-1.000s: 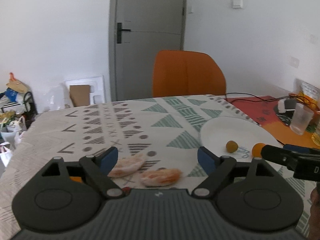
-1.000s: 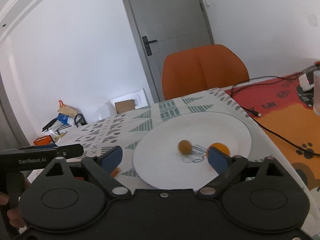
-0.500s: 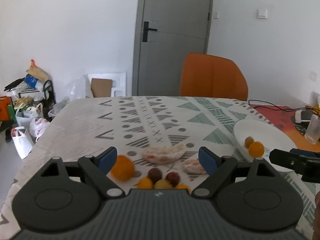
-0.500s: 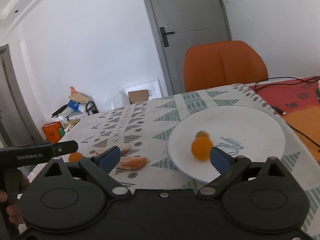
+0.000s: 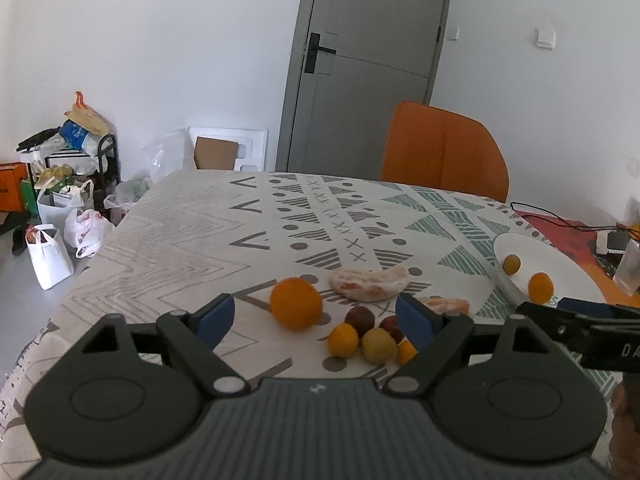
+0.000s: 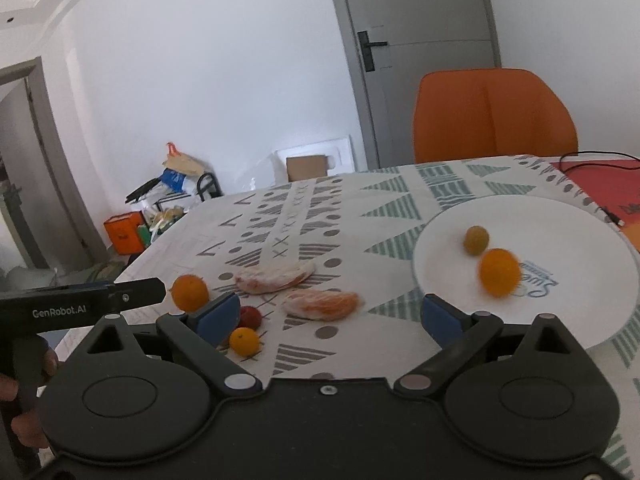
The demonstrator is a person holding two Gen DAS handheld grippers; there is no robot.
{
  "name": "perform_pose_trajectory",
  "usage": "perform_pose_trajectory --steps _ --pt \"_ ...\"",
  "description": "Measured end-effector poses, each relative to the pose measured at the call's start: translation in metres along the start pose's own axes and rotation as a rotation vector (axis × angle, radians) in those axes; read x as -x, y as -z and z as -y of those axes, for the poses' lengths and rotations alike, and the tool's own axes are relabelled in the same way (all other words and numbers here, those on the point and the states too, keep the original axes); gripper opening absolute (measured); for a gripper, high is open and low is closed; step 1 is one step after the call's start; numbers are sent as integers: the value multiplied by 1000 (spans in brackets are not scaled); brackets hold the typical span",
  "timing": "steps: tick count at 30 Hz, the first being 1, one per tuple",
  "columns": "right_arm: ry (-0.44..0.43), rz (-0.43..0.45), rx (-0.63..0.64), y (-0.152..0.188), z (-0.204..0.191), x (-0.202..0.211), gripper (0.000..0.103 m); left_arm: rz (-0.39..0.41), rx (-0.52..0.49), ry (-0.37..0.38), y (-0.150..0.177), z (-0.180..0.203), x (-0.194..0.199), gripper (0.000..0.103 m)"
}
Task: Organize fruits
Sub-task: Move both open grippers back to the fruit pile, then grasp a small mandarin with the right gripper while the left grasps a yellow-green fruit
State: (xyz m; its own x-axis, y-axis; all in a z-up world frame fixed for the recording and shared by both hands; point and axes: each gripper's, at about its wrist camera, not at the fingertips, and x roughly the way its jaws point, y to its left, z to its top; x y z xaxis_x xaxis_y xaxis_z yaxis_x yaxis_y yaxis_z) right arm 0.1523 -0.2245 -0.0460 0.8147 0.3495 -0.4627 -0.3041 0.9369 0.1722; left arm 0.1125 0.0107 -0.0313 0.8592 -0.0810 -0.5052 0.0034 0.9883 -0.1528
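A white plate on the patterned tablecloth holds a small orange fruit and a small olive-yellow fruit. Left of it lie a large orange, two peeled citrus pieces, and a cluster of small orange, yellow and dark red fruits. My left gripper is open and empty above the cluster. My right gripper is open and empty, between the peeled pieces and the plate.
An orange chair stands at the table's far side before a grey door. A cable and a clear cup lie at the right on a red-orange mat. Bags and clutter sit on the floor left.
Both grippers have drawn back and turned left from the plate. The loose fruit cluster and large orange have come into view. The small orange fruit now lies free on the plate.
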Motion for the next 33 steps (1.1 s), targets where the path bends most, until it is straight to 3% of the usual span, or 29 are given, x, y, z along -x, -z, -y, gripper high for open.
perform_pose_trajectory --steps 6,21,24,26,33 --pt "-39 -36 24 5 -14 -14 94 2 37 -2 5 -16 0 83" --pt "-127 -165 41 13 -39 -55 61 -19 75 -10 13 -41 -5 83" --pt "-140 -178 46 17 -43 -63 46 -24 82 -8 14 -43 -7 83" --pt "-151 -186 68 18 -46 -65 21 -32 81 -5 15 -44 -9 83" --pt "-135 -175 34 18 -32 -56 21 -34 17 42 13 -23 -15 82"
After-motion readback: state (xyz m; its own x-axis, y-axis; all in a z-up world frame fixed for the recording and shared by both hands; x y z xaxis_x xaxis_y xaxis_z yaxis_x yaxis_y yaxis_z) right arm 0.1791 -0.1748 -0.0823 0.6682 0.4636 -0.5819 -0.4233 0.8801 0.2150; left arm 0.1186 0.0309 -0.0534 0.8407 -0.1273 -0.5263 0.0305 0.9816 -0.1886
